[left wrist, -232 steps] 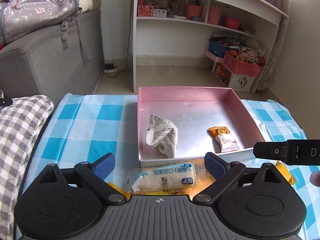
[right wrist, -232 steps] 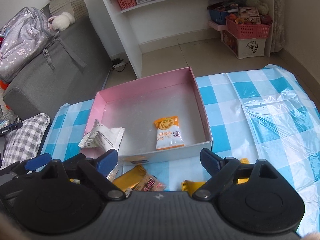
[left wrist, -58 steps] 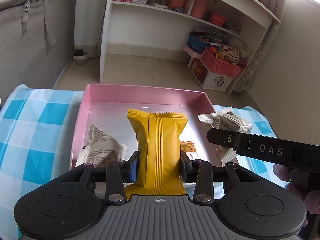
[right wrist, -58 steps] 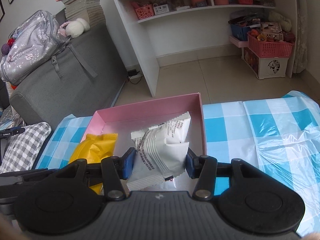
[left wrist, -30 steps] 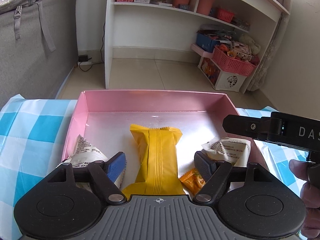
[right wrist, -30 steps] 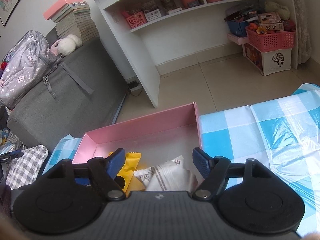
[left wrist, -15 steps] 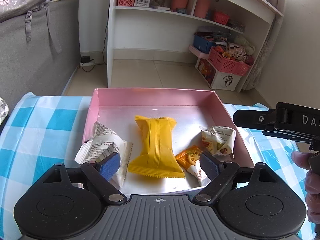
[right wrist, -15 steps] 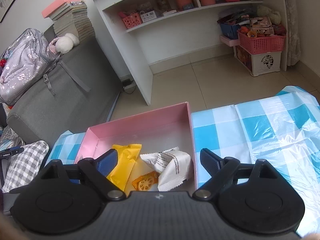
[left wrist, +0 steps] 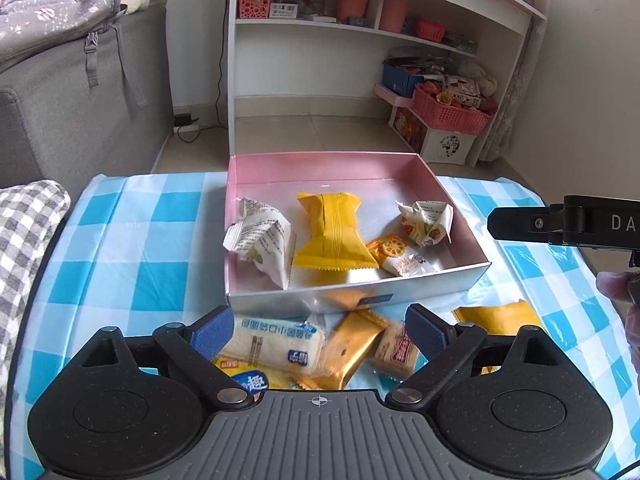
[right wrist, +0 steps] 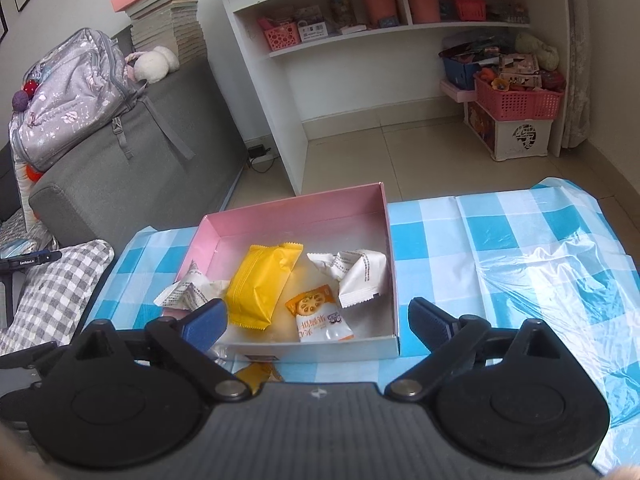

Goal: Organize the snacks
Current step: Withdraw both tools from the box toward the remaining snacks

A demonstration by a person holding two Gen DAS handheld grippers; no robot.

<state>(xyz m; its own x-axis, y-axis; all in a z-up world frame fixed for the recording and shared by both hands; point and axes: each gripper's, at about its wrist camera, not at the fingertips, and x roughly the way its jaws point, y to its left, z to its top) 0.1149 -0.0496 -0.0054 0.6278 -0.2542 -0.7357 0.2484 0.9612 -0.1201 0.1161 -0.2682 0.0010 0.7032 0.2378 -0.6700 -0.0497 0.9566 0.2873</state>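
Snacks: four packets already lie in the pink box (left wrist: 472, 276); I judge the job part done, since a loose pile (left wrist: 320, 352) waits on the checked cloth (left wrist: 132, 248) in front of it.
Left gripper (left wrist: 320, 334): my jaws have just been opening and stand spread wide, with nothing pinched; the pile lies below and between them.
Right gripper (right wrist: 318, 320): jaws likewise just opened, spread and empty, hanging over the box's near wall.
Loose pile: a white roll packet (left wrist: 276, 344) overlaps a gold bar (left wrist: 348, 350) and a clear cracker pack (left wrist: 396, 350); another yellow packet (left wrist: 496, 318) lies just to the right.
Risk one: the packets overlap, so if I close on the roll I may drag or pinch a neighbour as well.
Risk two: the wrappers look slick and puffy, so a shallow pinch could let one squirt out.
Near wall: the pile touches or nearly touches it; a low carry could catch the rim and shove the box.
Inside the box: a white pouch (left wrist: 262, 240) leans on the left wall, a yellow pack (left wrist: 332, 232) lies mid-floor, an orange sachet (left wrist: 394, 254) sits just beside it, and a second white pouch (left wrist: 426, 222) sits at the right.
Risk three: the free floor is mostly at the back, so a short drop would stack packets rather than sort them.
Risk four: my two hands work close together; reaching for the same pile, the grippers could knock each other.
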